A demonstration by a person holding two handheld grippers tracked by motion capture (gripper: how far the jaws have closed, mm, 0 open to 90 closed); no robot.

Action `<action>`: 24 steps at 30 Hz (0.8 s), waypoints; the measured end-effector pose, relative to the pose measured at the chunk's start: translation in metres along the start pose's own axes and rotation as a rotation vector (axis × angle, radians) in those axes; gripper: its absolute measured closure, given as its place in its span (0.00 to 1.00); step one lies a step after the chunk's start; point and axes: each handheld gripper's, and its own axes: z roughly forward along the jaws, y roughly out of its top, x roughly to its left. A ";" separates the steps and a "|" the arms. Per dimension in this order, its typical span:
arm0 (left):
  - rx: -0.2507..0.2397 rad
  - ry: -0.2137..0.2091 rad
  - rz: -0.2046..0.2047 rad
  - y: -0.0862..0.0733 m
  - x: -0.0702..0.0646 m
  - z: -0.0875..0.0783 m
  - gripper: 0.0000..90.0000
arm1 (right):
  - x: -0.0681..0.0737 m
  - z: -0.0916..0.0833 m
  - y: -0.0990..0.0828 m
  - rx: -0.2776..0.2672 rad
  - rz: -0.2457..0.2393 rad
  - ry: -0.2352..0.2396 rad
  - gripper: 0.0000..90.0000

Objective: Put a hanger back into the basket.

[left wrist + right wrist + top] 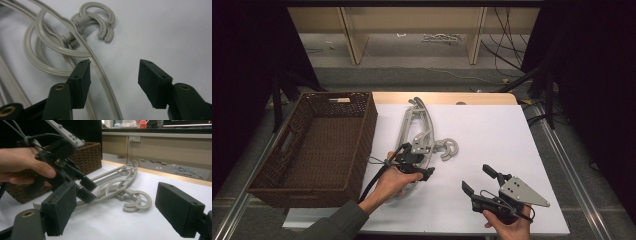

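White sheeting is covering the table (pixel 492 150) across the middle of the high view, with a wooden edge showing along its far side and shelving and loose cables lying on the floor beyond, at the top of the frame. No readable writing is showing on anything.

Grey plastic hangers (pixel 419 135) are lying in a stack at the centre of the frame, their hooks (pixel 448 148) curling toward the right. In the left gripper view the hooks (pixel 100 22) are sitting at the upper middle, with the curved hanger bars sweeping down toward the lower left.

From the lower left of the high view, a sleeved forearm is reaching in, and the left hand (pixel 393 182) is holding the left gripper (pixel 424 175) low over the near end of the hangers. Its jaws are standing partly apart; in its own view one pad is lying just beside a hanger bar, the other is over bare sheet, and nothing is being pinched.

At the lower right, the right hand (pixel 507 227) is holding the right gripper (pixel 477 179) over bare table, well apart from the hangers, jaws spread wide with nothing between them.

At the left of the frame a brown wicker basket (pixel 357 145) is sitting just beside the hangers, and nothing is lying in it.
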 end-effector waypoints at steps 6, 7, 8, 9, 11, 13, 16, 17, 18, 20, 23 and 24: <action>0.026 -0.029 -0.041 0.002 0.004 0.010 0.54 | 0.000 0.000 0.000 0.002 -0.003 0.005 0.21; 0.026 -0.027 -0.061 0.002 0.007 0.012 0.54 | 0.000 -0.001 0.000 0.006 -0.003 0.005 0.21; 0.026 -0.027 -0.061 0.002 0.007 0.012 0.54 | 0.000 -0.001 0.000 0.006 -0.003 0.005 0.21; 0.013 -0.020 -0.065 0.003 0.008 0.012 0.53 | 0.000 0.000 0.001 -0.004 -0.006 0.005 0.21; 0.009 0.019 -0.038 0.005 0.009 0.011 0.52 | 0.000 -0.001 0.001 0.001 -0.004 0.009 0.21; 0.002 0.035 -0.030 0.008 0.009 0.011 0.52 | 0.000 -0.001 0.001 0.003 -0.004 0.008 0.21; 0.004 0.060 0.006 0.015 0.009 0.013 0.55 | 0.000 0.000 0.001 0.006 -0.008 0.005 0.21; 0.003 0.061 0.010 0.021 0.010 0.016 0.55 | 0.001 -0.001 0.001 0.017 -0.009 0.005 0.21; 0.003 0.061 0.010 0.021 0.010 0.016 0.55 | 0.001 -0.001 0.001 0.016 -0.007 0.006 0.21; 0.012 0.060 0.021 0.029 0.011 0.021 0.56 | 0.000 -0.001 0.001 0.005 -0.010 0.006 0.21; 0.017 0.057 0.003 0.033 0.012 0.024 0.57 | 0.000 0.000 0.001 -0.016 -0.007 0.006 0.21; 0.022 0.056 0.003 0.037 0.013 0.027 0.58 | 0.000 -0.001 0.001 -0.012 -0.013 -0.006 0.21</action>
